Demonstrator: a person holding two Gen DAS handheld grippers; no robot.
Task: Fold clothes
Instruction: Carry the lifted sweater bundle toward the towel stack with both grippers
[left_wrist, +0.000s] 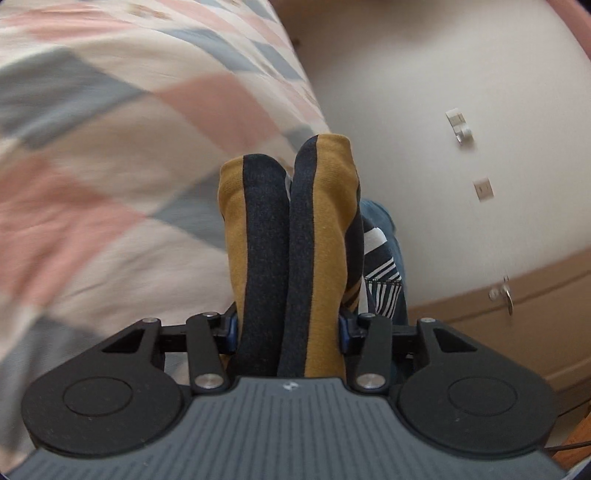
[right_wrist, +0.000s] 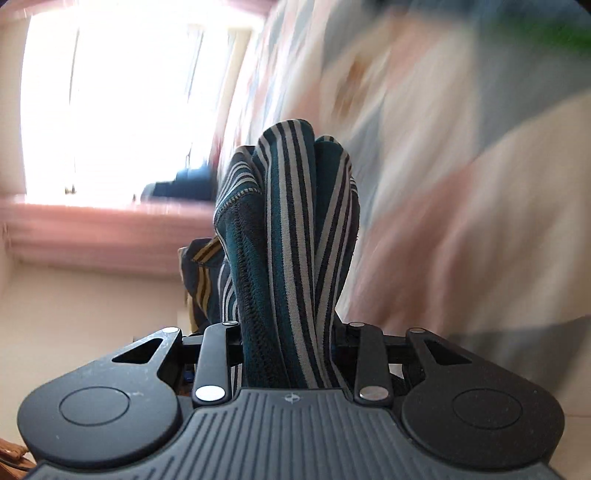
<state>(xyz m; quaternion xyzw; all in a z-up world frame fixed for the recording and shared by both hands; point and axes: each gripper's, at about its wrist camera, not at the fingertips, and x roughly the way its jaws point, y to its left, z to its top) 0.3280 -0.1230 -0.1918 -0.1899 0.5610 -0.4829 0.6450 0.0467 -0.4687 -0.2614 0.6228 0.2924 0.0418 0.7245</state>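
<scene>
1. Nearest the left wrist camera, the left gripper (left_wrist: 288, 332) has its jaws drawn in tight on a bunched fold of the garment (left_wrist: 291, 236), which fills the gap between the blue pads.
2. The fold rises from the jaws in two humps, mustard and dark navy in broad bands; a patch of narrow white and dark stripes shows just to its right.
3. Nearest the right wrist camera, the right gripper (right_wrist: 288, 332) is likewise clamped down on cloth (right_wrist: 291, 240), here teal with grey and dark stripes and a stitched hem along its left edge.
4. A mustard-and-navy striped piece hangs just left of that bundle, lower and farther from the lens; whether it is the same garment cannot be told for certain.
5. Behind the left gripper's fold, a quilt (left_wrist: 129, 155) in pink, grey-blue and cream patches covers the left of the view, blurred.
6. Farther right in that view stand a pale wall (left_wrist: 424, 92) with a small switch plate (left_wrist: 483, 189), and a brown door (left_wrist: 535, 306) with a key in its lock.
7. Beyond the right gripper, the same quilt fills the right side, heavily blurred, and a bright window (right_wrist: 122, 99) glares at far left above a pink band.
</scene>
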